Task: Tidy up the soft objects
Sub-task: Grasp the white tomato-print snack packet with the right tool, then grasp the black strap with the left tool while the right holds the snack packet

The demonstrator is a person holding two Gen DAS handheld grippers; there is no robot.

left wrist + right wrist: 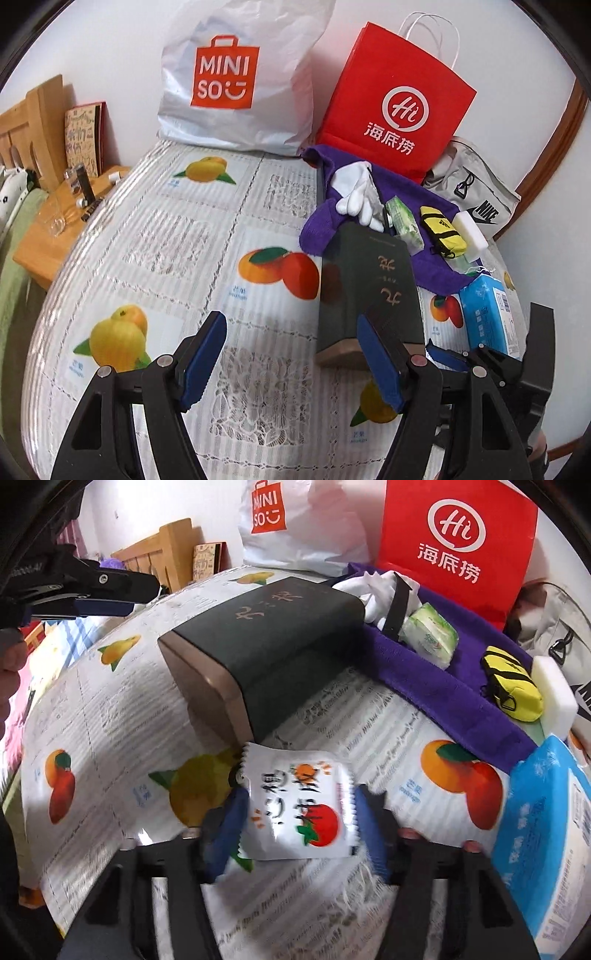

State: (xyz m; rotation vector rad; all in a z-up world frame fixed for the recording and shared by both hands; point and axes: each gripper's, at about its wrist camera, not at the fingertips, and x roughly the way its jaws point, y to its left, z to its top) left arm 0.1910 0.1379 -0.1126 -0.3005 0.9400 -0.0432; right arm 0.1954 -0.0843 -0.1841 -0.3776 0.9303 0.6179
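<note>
My right gripper (297,819) is shut on a white tissue pack with tomato print (295,808), held above the fruit-print tablecloth (110,709). A dark box (266,627) lies just ahead of it; the box also shows in the left wrist view (369,288). My left gripper (291,358) is open and empty over the tablecloth (166,240), left of the box. On a purple towel (432,266) lie white gloves (356,195), a green tissue pack (404,221), a yellow pouch (441,230) and a white sponge (471,223). A blue tissue pack (487,314) lies at the right.
A white MINISO bag (240,77) and a red paper bag (399,99) stand against the wall at the back. A grey Nike bag (476,188) lies at the back right. A wooden bedside table (55,229) with small items stands left of the table.
</note>
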